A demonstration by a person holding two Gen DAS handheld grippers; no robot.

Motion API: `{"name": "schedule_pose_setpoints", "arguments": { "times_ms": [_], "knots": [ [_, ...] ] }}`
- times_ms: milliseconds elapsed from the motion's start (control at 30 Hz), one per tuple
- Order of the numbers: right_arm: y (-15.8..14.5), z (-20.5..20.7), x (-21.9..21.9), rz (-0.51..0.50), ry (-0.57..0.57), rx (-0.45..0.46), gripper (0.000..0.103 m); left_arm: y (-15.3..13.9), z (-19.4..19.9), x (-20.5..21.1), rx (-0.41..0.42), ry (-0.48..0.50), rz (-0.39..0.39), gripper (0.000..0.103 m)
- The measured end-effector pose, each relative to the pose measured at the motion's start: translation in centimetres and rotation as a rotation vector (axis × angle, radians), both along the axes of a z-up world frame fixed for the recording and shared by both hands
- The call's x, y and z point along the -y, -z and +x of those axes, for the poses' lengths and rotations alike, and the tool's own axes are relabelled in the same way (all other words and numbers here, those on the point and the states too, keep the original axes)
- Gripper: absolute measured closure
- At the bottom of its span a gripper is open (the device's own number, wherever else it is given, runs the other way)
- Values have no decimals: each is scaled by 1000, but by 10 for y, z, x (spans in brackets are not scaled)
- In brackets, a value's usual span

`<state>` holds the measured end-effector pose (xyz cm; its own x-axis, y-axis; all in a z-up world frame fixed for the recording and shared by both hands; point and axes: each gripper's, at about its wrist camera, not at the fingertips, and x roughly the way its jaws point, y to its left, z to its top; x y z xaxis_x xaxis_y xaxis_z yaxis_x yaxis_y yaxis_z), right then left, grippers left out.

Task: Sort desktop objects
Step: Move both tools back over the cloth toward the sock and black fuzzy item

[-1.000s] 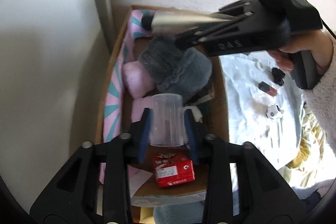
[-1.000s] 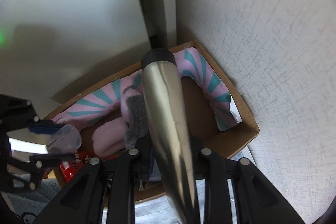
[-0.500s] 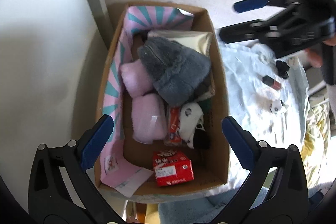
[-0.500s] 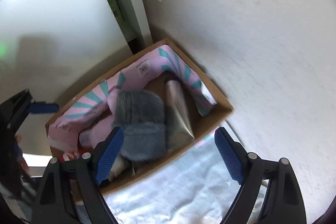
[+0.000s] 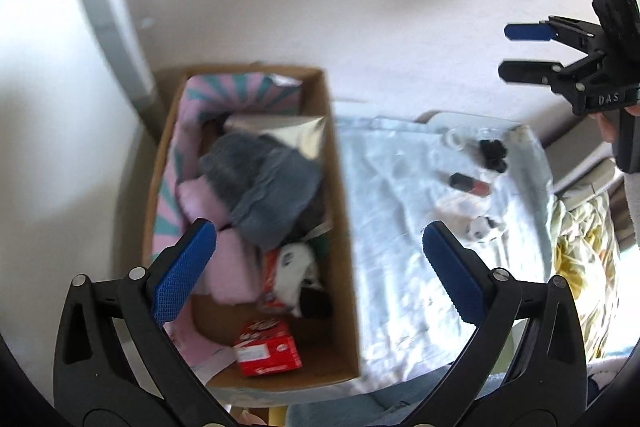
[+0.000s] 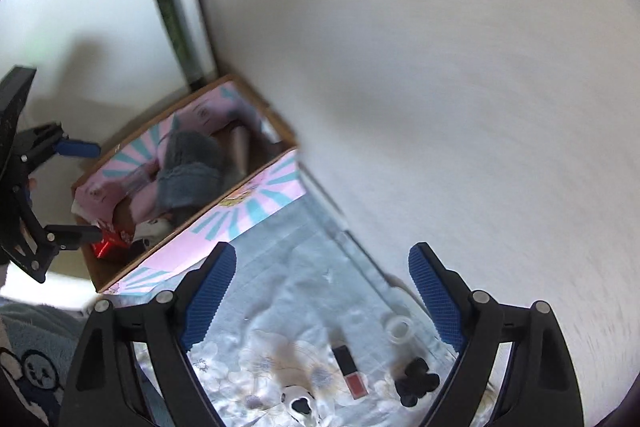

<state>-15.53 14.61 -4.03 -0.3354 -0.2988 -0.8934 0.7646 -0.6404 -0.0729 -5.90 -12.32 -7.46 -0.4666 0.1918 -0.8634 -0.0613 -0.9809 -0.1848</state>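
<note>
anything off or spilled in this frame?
Nothing spilled or damaged. The box is piled untidily: a grey plush lies over pink ones, with a red pack at the near end. A lip tint, black clip and tape roll still lie loose on the cloth. Both jaws are open and empty.

I am working in a home, likely a bedroom corner. Evidence: textured white wall (image 6: 440, 67), a floral cloth (image 6: 288, 307) covering the surface, a cardboard box (image 5: 340, 211) of soft knitwear (grey and pink), and a lip-gloss tube (image 6: 351, 371) lying beside a black hair clip (image 6: 416, 381).
</note>
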Motion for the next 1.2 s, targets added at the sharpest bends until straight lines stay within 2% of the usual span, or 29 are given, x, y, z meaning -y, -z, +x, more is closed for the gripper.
{"name": "schedule_pose_setpoints", "arguments": {
  "times_ms": [33,67,167,333,400,533,600,700,767,867,933,1033,1100,1200],
  "knots": [
    [-6,0,-11,-22,20,-19,15,-2,-1,-7,-8,27,1,0],
    [-12,2,-22,-48,42,-58,0,-4,-2,-16,-18,52,-8,0],
    [-27,12,-49,-120,79,-143,0,-11,-3,-37,-66,94,-36,0],
    [-32,25,-87,-148,131,-135,0,-14,-14,-84,-76,204,3,0],
    [-28,31,-99,-134,144,-121,0,-14,-17,-106,-81,253,-25,0],
    [-15,42,-129,-115,184,-90,0,-6,-24,-151,-41,337,-73,0],
    [-9,44,-141,-97,208,-80,0,-3,-25,-165,-34,363,-47,0],
    [1,45,-163,-12,256,-45,0,5,-28,-185,-24,389,6,0],
    [6,45,-179,15,297,-38,0,10,-30,-199,-25,405,-20,0],
    [17,42,-199,4,321,-24,0,24,-30,-224,-19,435,-83,0],
    [32,37,-210,12,340,10,0,38,-31,-238,2,453,-74,0],
    [57,28,-222,36,353,60,0,60,-31,-251,21,438,-44,0],
    [73,23,-229,45,358,71,0,77,-32,-259,39,427,-51,0],
    [104,12,-234,53,339,96,0,106,-29,-273,25,388,-121,3]
  ]
}}
